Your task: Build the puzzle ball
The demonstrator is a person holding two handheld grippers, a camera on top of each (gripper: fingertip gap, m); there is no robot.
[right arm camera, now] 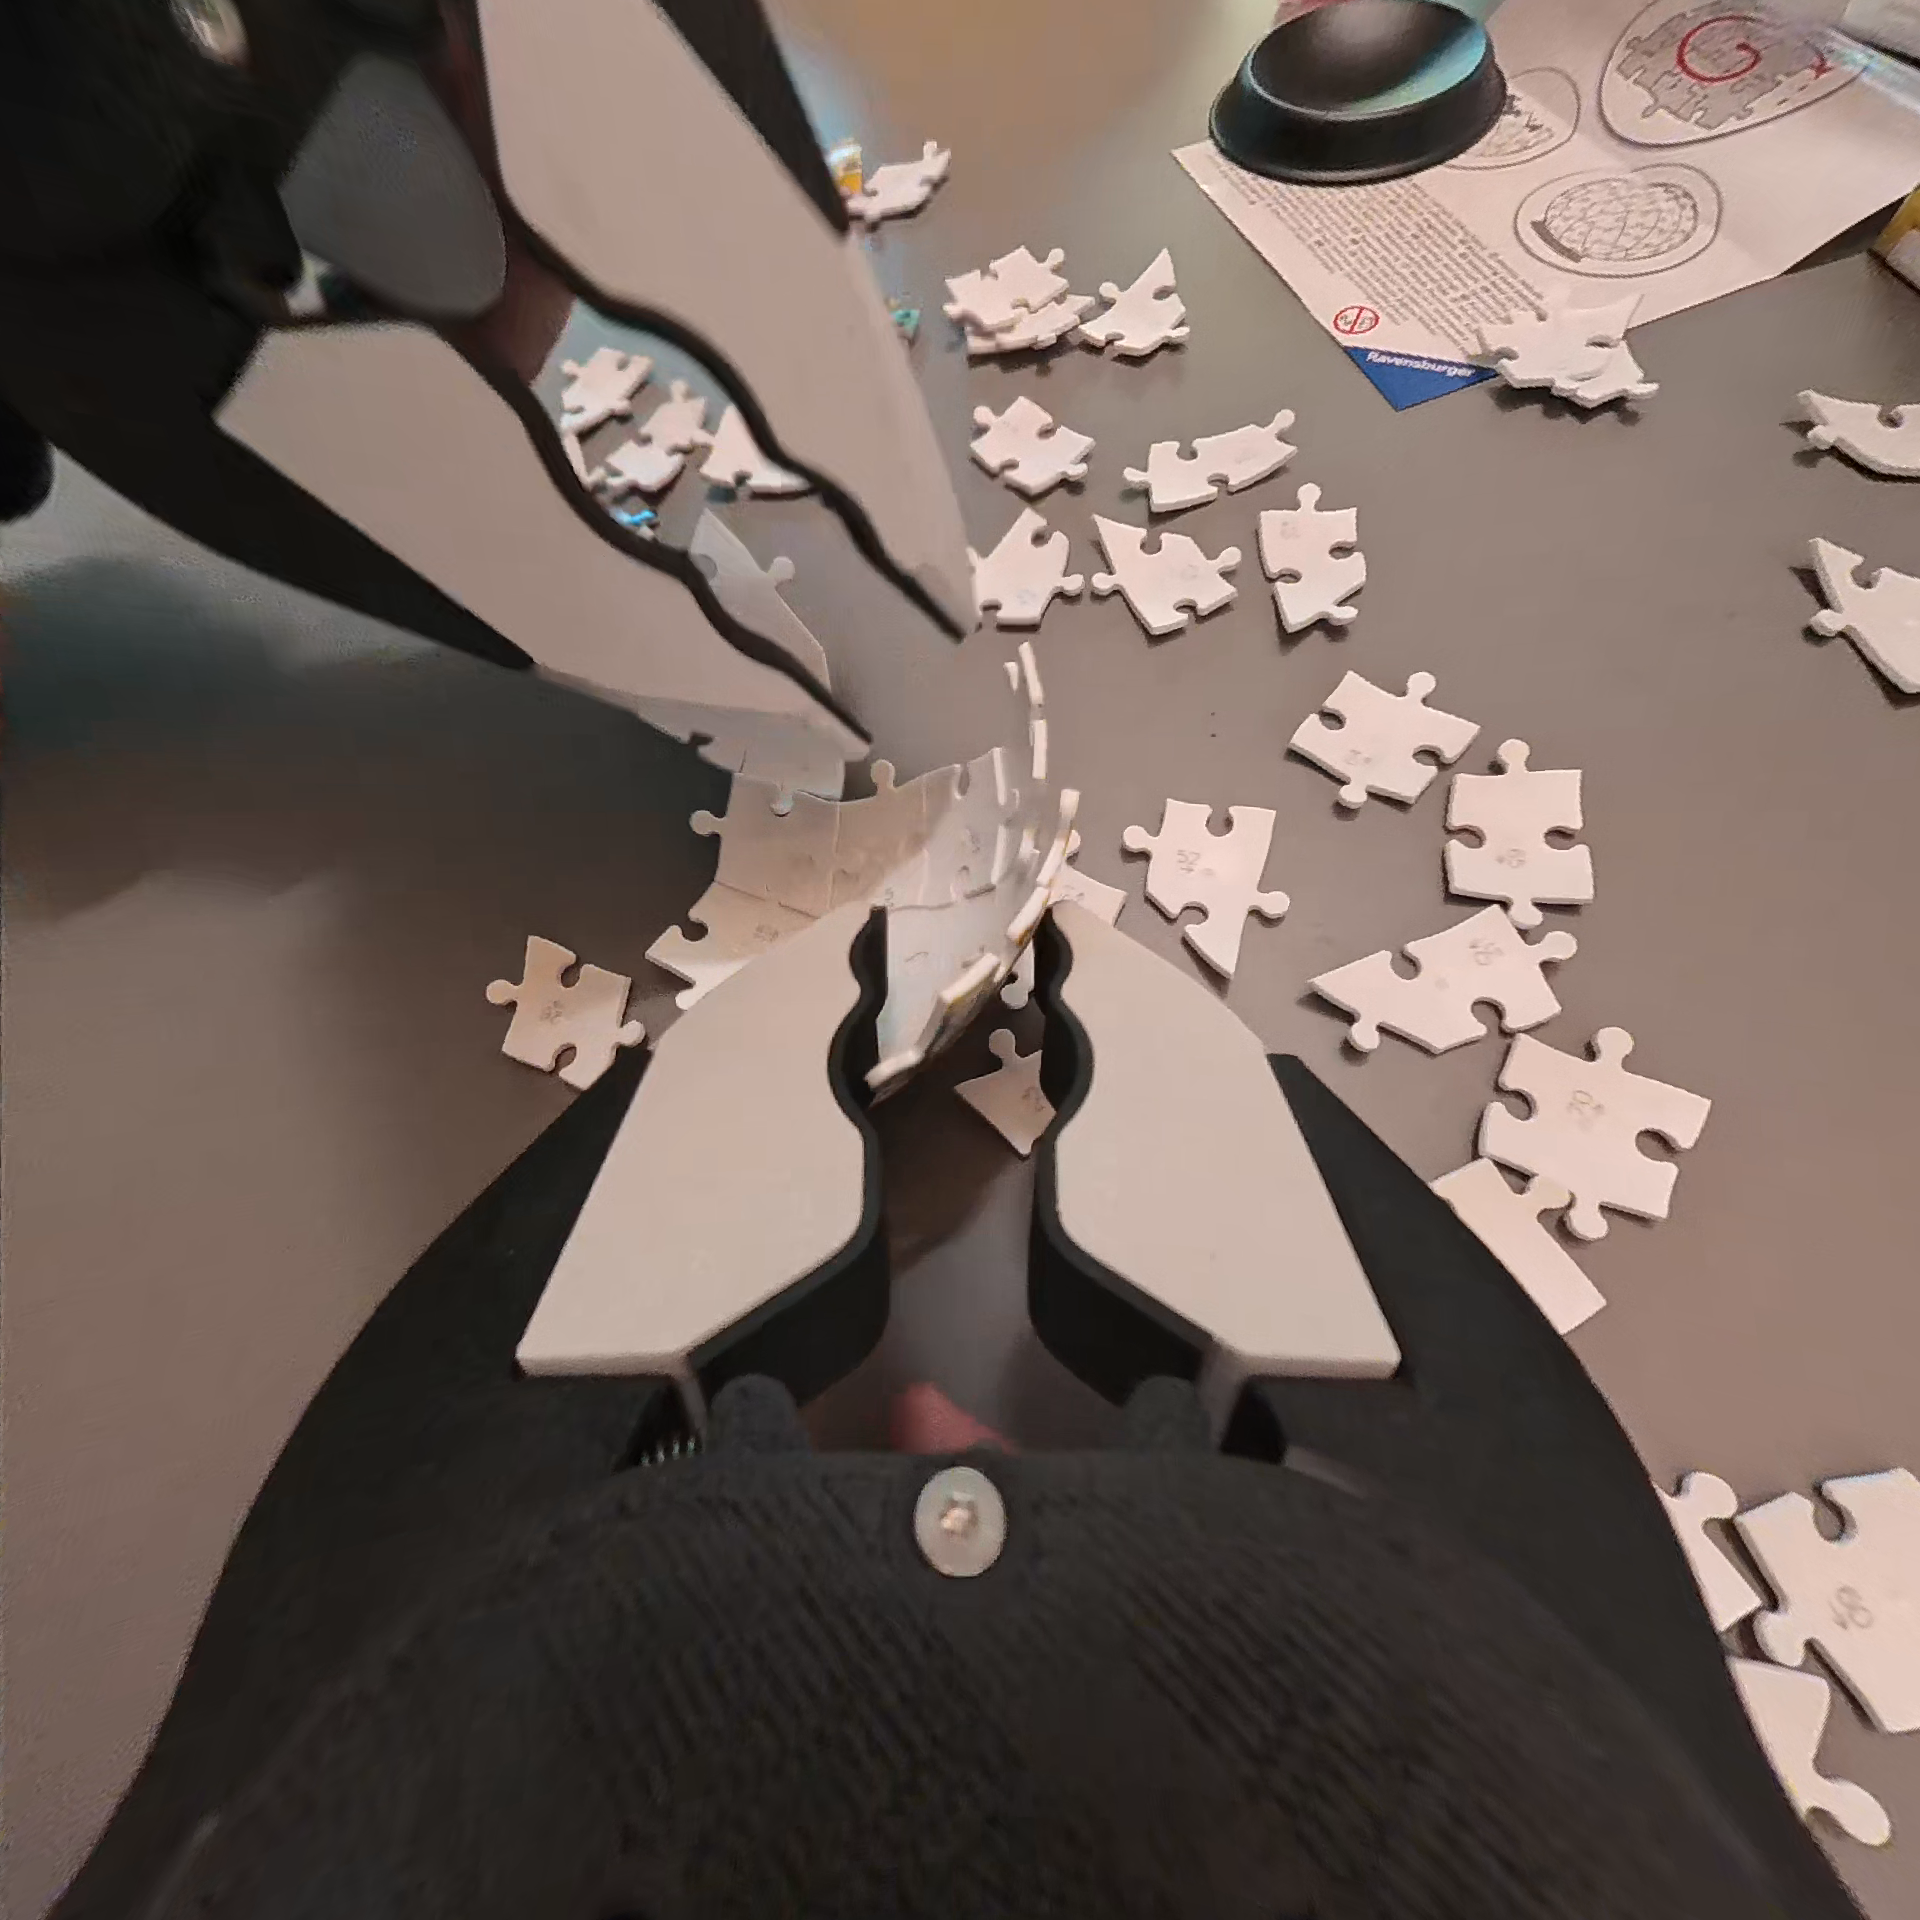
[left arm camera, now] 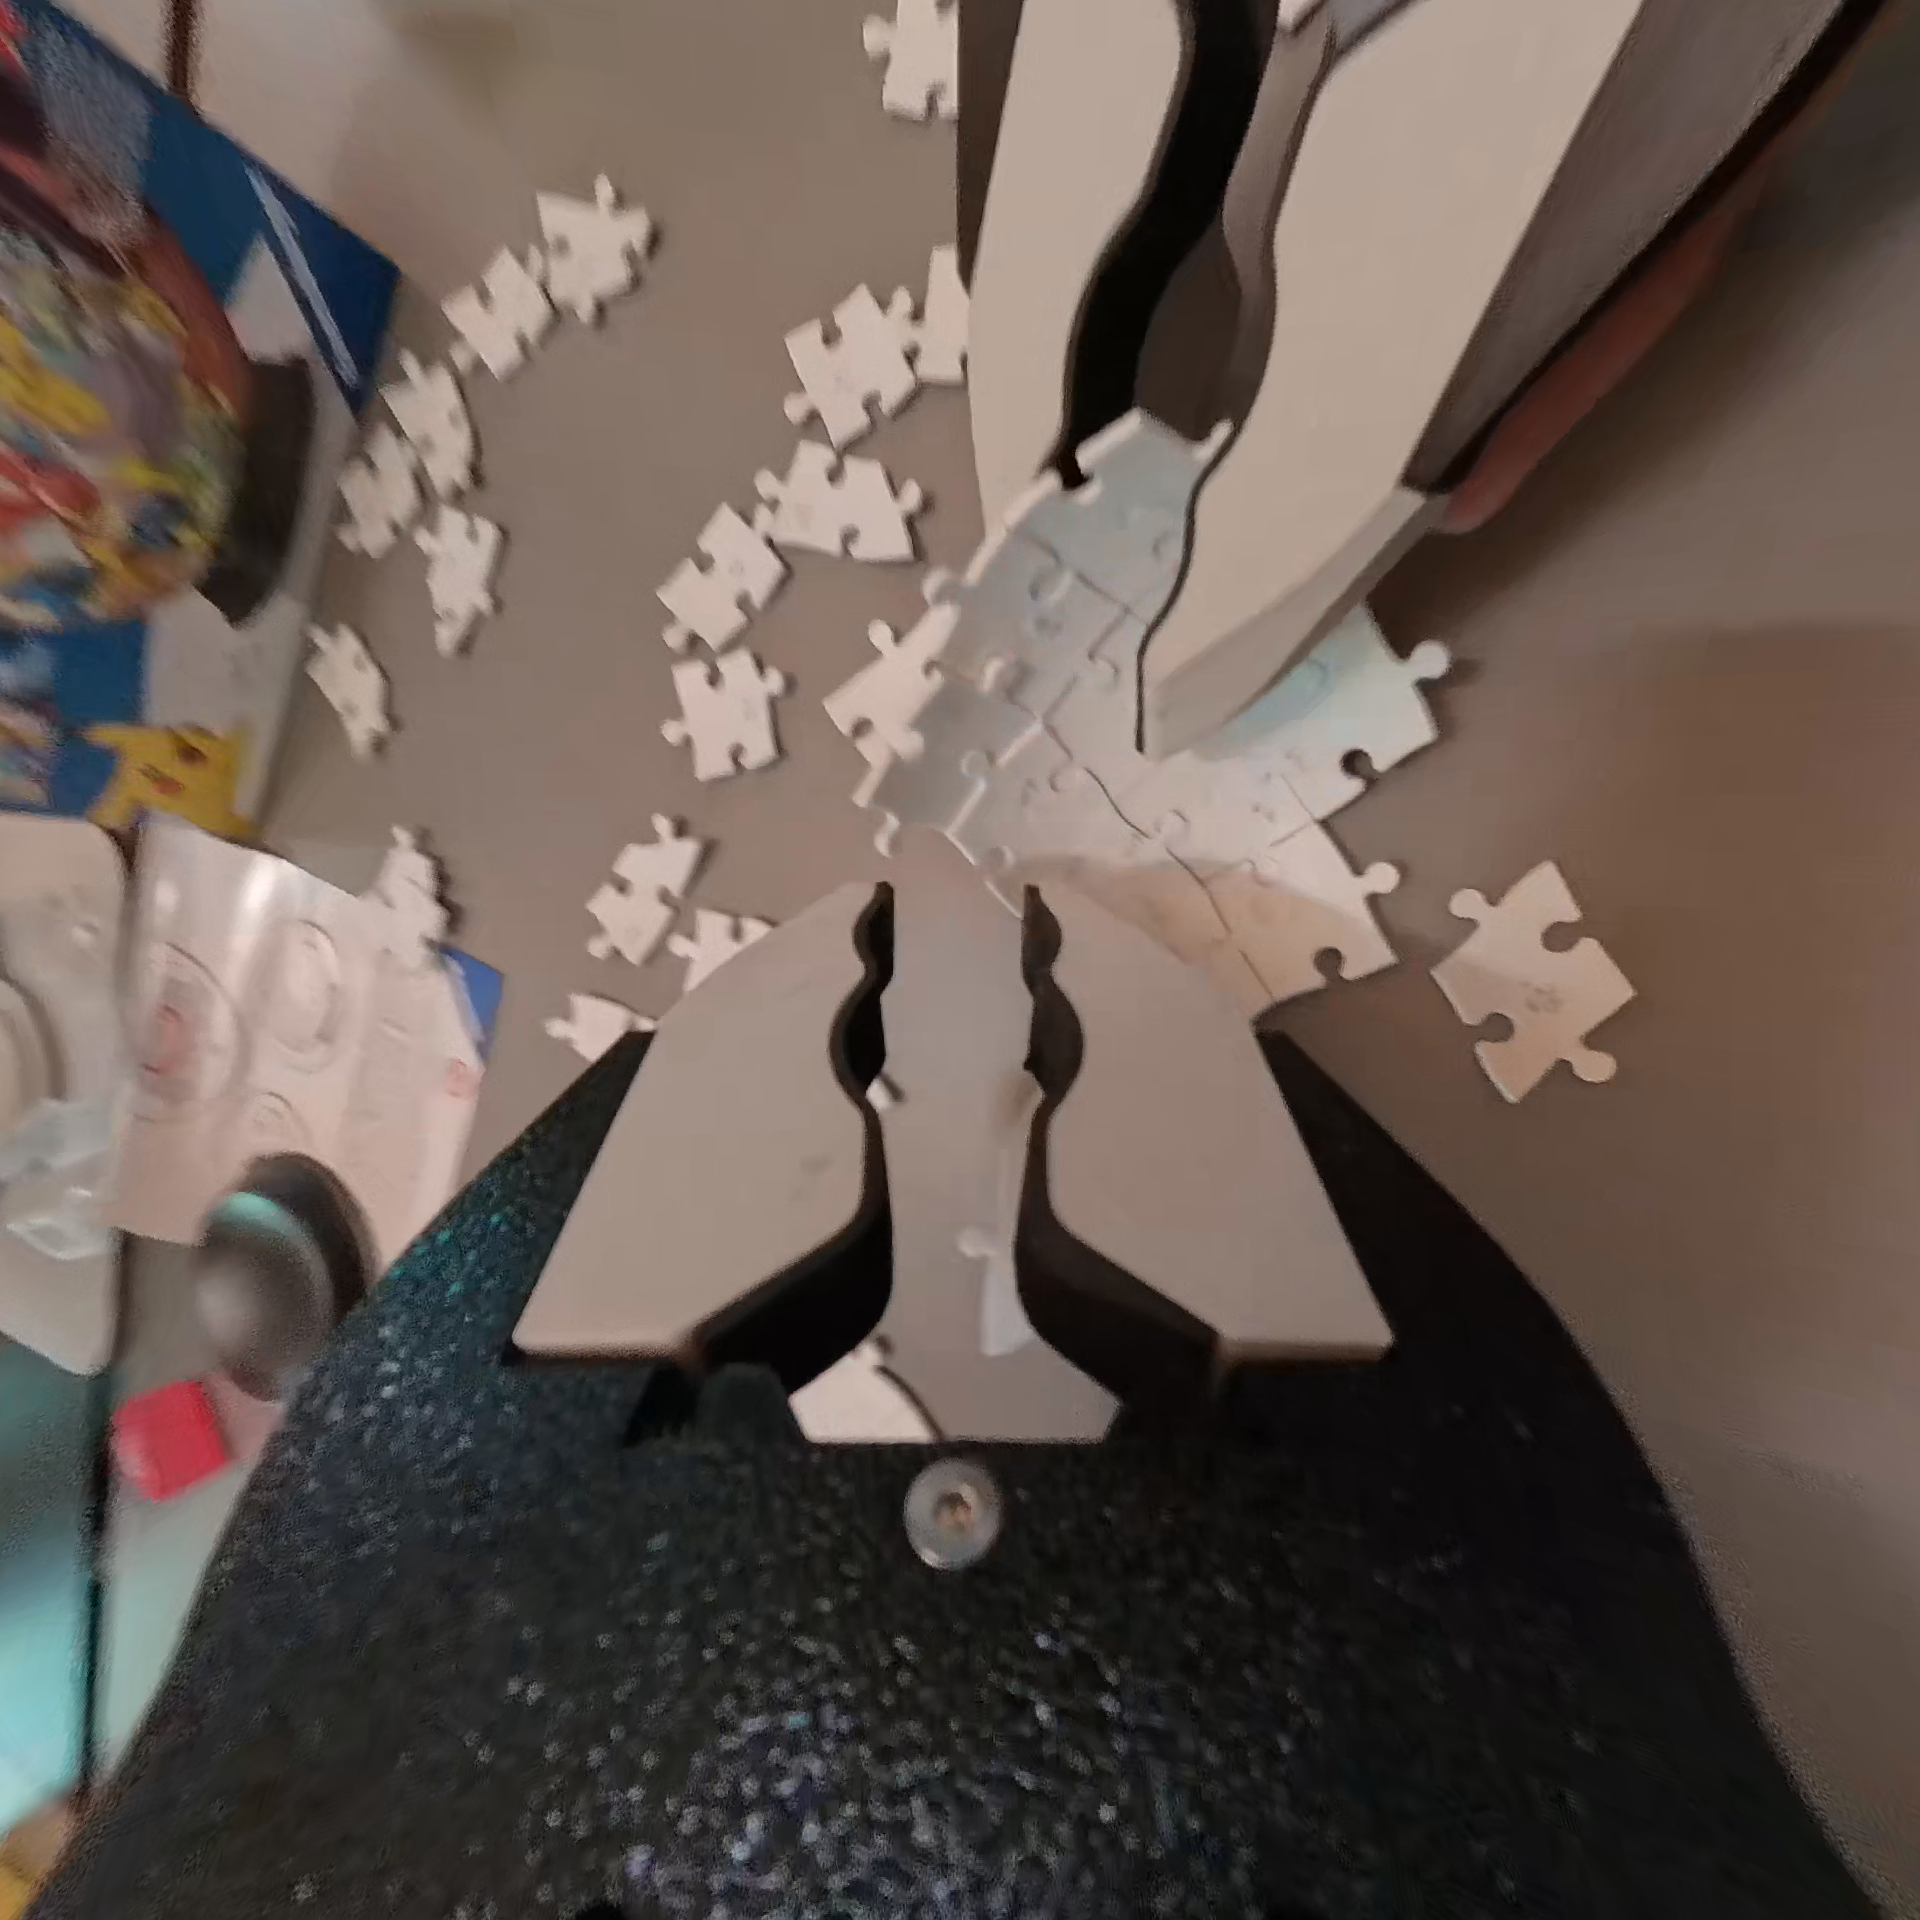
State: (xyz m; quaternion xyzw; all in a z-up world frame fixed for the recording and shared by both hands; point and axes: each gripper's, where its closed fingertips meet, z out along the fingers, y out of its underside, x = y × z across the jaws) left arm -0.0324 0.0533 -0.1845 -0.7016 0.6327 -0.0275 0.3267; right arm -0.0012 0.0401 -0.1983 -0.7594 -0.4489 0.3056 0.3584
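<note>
A curved, partly joined puzzle ball section [left arm camera: 1039, 748], white back side up, hangs between both grippers just above the grey table [left arm camera: 1714, 810]. My left gripper [left arm camera: 958, 904] is shut on the section's near edge; a piece fills the gap between its fingers. My right gripper [left arm camera: 1127, 540] comes in from the top and is shut on the far edge. In the right wrist view my right gripper [right arm camera: 966, 925] clamps the section [right arm camera: 935, 831] edge-on. The left gripper [right arm camera: 914, 681] at upper left holds its other end.
Several loose white pieces [left arm camera: 727, 717] lie around the section, many to the right [right arm camera: 1517, 831]. The colourful puzzle box [left arm camera: 125, 416] stands at the left. A printed instruction sheet [right arm camera: 1507, 208] lies at the back right with a black dome-shaped stand [right arm camera: 1361, 83] on it. The grippers' ends are close to 4 centimeters from one another.
</note>
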